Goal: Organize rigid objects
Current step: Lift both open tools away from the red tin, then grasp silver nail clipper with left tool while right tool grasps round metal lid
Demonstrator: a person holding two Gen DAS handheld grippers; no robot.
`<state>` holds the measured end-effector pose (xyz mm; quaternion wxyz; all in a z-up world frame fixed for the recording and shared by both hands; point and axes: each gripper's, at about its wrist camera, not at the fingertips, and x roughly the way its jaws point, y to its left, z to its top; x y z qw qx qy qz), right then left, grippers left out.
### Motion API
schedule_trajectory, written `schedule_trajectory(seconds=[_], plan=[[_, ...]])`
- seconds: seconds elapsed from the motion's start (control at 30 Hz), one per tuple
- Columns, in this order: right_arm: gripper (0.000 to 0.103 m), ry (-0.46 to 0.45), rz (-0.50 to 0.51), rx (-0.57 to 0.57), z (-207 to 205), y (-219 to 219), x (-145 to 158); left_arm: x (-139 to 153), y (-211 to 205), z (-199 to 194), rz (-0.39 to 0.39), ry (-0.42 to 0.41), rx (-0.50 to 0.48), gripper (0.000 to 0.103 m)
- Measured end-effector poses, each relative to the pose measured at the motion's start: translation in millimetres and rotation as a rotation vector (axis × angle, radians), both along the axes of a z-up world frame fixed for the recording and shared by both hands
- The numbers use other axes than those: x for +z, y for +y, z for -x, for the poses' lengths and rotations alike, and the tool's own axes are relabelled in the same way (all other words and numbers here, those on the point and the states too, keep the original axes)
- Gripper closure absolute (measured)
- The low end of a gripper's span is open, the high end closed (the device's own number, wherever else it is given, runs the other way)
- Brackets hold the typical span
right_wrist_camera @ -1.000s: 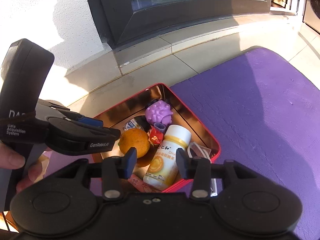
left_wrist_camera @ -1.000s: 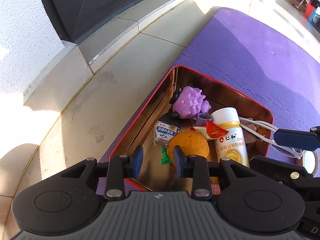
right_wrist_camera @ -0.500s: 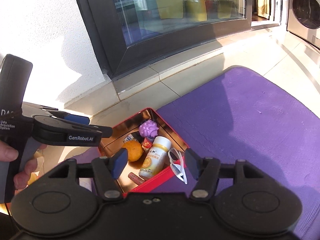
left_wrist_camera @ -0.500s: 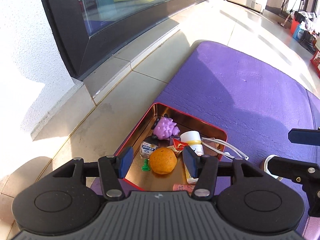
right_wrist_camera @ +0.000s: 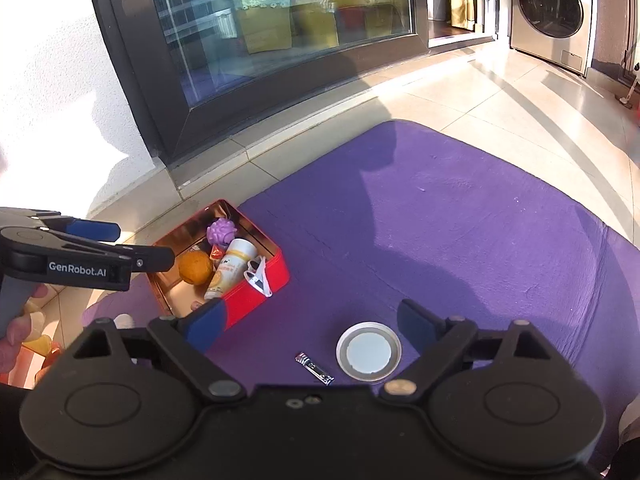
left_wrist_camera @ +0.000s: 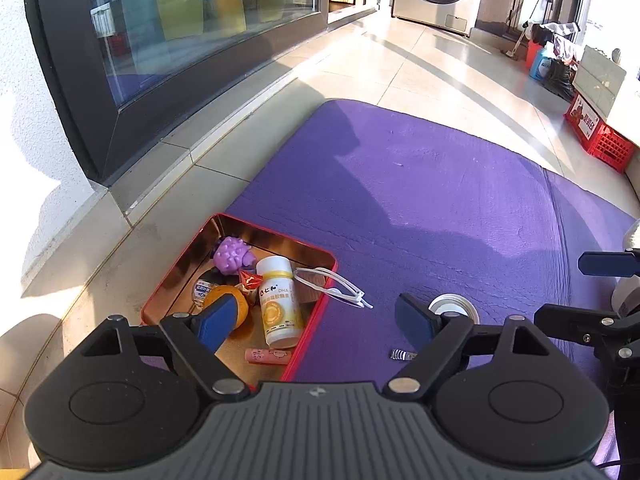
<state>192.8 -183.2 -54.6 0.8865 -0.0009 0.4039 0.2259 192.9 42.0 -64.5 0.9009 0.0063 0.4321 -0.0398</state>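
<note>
Both wrist cameras look forward and steeply down from above a purple foam floor mat (left_wrist_camera: 420, 184). The left view sits nearer the open red metal tin (left_wrist_camera: 316, 320); the right view is farther off. Both share tin (right_wrist_camera: 256, 288), mat and the round white-centred lid (right_wrist_camera: 368, 351).

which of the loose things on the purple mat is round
The white-and-silver lid, a flat disc lying on the mat. The nail clipper just left of it is a thin metal bar.
</note>
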Motion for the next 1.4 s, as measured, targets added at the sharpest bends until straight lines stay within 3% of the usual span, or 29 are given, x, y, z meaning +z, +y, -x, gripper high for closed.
schedule_trajectory(seconds=[0.17, 0.43, 0.7, 0.9, 1.07, 1.4], plan=[[0.001, 0.022, 0.000, -0.036, -0.8, -25.2, -16.5, -20.4, -26.7, 7.0, 0.021, 0.018, -0.009, 0.017], [0.000, 0.099, 0.039, -0.054, -20.1, -43.1, -59.6, -78.8, -66.4, 7.2, 0.000, 0.084, 0.009, 0.017], [0.000, 0.176, 0.048, -0.051, -49.0, -37.9, -103.2, -138.9, -92.7, -2.2, -0.045, 0.154, -0.069, 0.017], [0.000, 0.218, 0.066, -0.037, -68.2, -27.6, -128.8, -172.4, -87.2, -20.7, 0.029, 0.214, -0.072, 0.017], [0.000, 0.257, 0.074, -0.023, -83.2, -14.3, -150.3, -187.0, -93.7, -29.0, 0.026, 0.212, -0.088, 0.017], [0.004, 0.303, 0.070, -0.059, -95.7, -2.1, -172.5, -196.1, -108.3, -30.8, -0.062, 0.176, -0.107, 0.017]])
